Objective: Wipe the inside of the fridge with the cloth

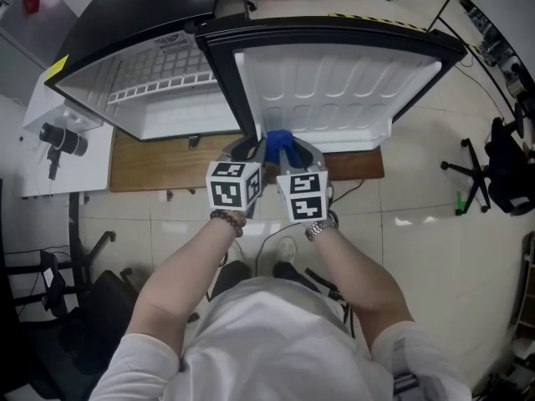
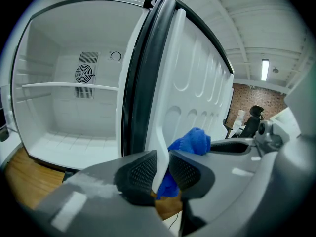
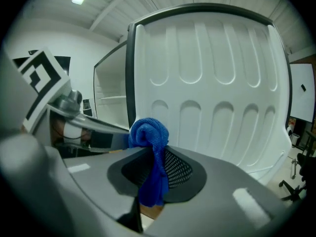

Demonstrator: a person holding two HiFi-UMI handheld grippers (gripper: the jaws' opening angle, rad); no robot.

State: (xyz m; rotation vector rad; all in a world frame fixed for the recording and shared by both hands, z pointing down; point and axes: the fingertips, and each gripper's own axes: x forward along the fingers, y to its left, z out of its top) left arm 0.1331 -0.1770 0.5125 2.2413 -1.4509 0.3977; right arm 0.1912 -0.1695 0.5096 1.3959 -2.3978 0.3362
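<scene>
The white fridge [image 1: 167, 82] stands open, its inner door [image 1: 334, 90] swung out to the right. My left gripper [image 1: 251, 151] is shut on the door's white edge [image 2: 160, 132], which runs between its pads [image 2: 143, 172]. My right gripper [image 1: 288, 150] sits close beside it, shut on the blue cloth [image 1: 280, 139]. In the right gripper view the cloth [image 3: 148, 135] bunches above the jaws and hangs down between them, in front of the door's moulded liner [image 3: 212, 83]. The left gripper view shows the cloth [image 2: 190, 141] just behind the door's edge.
The fridge's inside [image 2: 74, 132] has a white shelf [image 2: 69, 86] and a round fan vent [image 2: 85, 74] on the back wall. A wooden board [image 1: 159, 161] lies under the fridge. A white table with a camera [image 1: 63, 140] stands left; an office chair [image 1: 501, 165] is right.
</scene>
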